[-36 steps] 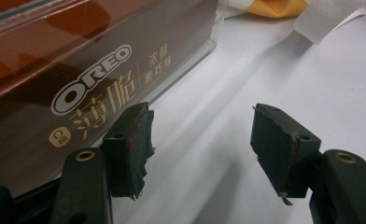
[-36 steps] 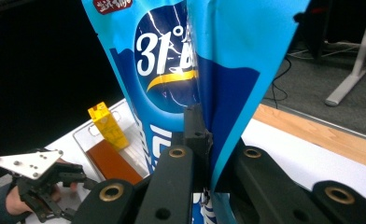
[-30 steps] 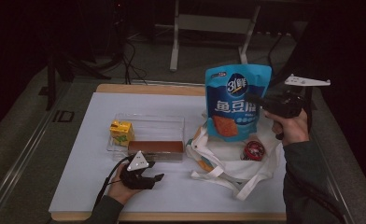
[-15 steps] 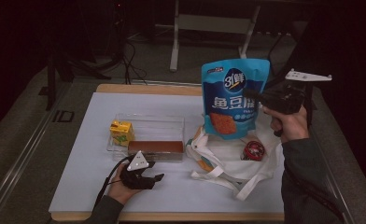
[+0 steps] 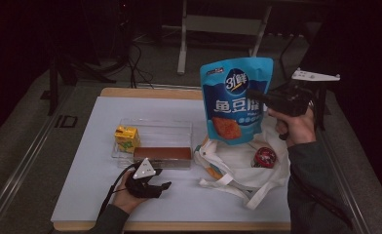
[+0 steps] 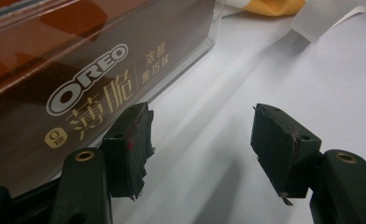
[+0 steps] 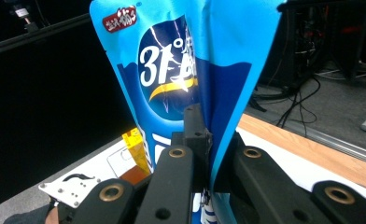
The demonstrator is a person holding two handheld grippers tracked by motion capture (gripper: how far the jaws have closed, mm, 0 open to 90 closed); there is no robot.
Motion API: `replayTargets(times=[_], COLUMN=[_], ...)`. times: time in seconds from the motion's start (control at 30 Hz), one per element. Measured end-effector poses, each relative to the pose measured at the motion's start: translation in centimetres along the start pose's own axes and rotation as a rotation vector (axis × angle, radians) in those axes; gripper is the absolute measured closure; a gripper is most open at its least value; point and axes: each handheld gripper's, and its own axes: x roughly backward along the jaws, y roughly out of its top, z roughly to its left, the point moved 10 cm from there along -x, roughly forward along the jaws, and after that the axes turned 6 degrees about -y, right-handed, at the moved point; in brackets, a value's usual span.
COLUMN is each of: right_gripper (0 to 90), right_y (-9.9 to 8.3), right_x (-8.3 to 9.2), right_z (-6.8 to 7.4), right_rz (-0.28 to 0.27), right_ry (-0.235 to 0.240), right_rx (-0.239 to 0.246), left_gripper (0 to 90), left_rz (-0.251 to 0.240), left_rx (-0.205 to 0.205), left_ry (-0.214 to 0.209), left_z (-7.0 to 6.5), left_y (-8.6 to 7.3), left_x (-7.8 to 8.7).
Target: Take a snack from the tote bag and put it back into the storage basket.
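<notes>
A blue snack bag [image 5: 235, 100] hangs upright in the air above a white tote bag [image 5: 238, 171]. My right gripper [image 5: 258, 96] is shut on the snack bag's right edge; in the right gripper view the jaws pinch a fold of the bag [image 7: 172, 70]. My left gripper [image 5: 159, 187] rests on the table near the front edge, open, with nothing between its pads [image 6: 130, 144]. A brown Oreo box [image 5: 162, 154] lies just beyond it, close to the left jaw in the left gripper view, where its label [image 6: 78, 79] shows.
A clear tray [image 5: 155, 127] holds the Oreo box and a yellow drink carton [image 5: 126, 138]. A red round packet [image 5: 265, 157] lies on the tote bag, and something orange [image 5: 213, 171] peeks from its mouth. A white mat [image 5: 82, 190] covers the wooden table.
My right gripper has lifted the blue snack bag a little higher and slightly left over the tote bag. The left gripper has not moved.
</notes>
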Motion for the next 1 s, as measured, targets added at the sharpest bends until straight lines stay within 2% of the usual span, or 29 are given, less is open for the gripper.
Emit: replayTargets(times=[0.5, 1.0], right_gripper=[88.9, 89.0], right_y=[1.0, 1.8], right_x=[-2.2, -4.3], right_z=[1.7, 3.0], right_rz=[-0.008, -0.026], right_ry=[0.043, 0.085], right_rx=[0.0, -0.022], left_gripper=[38.0, 38.0], left_rz=[0.002, 0.002], left_rx=[-0.005, -0.006], left_ry=[-0.001, -0.001], left_z=[0.0, 0.0], left_y=[0.0, 0.0], left_x=[0.0, 0.0])
